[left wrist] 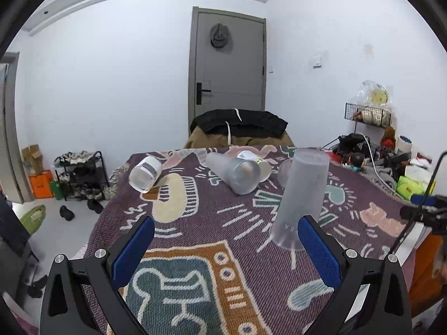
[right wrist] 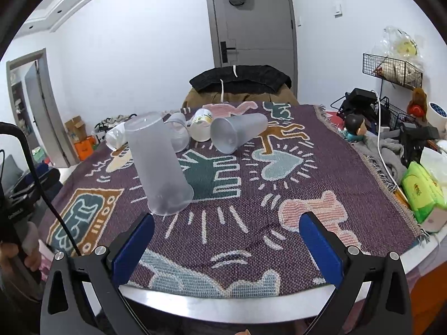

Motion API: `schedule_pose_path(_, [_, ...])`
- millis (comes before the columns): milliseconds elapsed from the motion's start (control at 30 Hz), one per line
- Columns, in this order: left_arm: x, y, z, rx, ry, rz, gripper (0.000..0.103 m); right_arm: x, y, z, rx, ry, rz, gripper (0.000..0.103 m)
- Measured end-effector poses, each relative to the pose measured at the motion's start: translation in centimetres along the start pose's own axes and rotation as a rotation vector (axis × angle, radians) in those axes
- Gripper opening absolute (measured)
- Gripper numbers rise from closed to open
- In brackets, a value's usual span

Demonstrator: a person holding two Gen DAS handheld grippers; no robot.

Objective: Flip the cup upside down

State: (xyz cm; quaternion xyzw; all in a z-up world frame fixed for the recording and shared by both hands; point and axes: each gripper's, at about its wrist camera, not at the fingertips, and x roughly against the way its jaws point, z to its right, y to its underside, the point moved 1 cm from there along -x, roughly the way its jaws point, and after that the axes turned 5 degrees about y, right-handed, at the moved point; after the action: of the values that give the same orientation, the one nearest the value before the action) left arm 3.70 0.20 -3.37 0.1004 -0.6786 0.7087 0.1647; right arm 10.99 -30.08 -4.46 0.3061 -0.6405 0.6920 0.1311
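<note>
Both the left gripper and the right gripper hang with jaws spread wide and empty over the patterned blanket, just short of the frosted cup standing mouth-down, while beyond it a second frosted cup lies sideways, best gripped mid-body squarely before turning.

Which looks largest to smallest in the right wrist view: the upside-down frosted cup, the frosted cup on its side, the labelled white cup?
1. Upside-down frosted cup, though nearest the camera.
2. Frosted cup on its side.
3. Labelled white cup.
</note>
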Motion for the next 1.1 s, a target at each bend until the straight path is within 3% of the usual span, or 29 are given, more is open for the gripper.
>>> schedule_pose_path(433, [1.0, 2.6, -0.3, 0.012, -0.007, 0.006, 0.103, 1.8, 1.6, -1.2, 0.024, 0.013, 0.116, 0.103])
schedule_pose_path(1100, [1.9, 1.7, 0.5, -0.022, -0.012, 0.039, 0.103, 0.8, 2.2, -1.5, 0.014, -0.005, 0.087, 0.103])
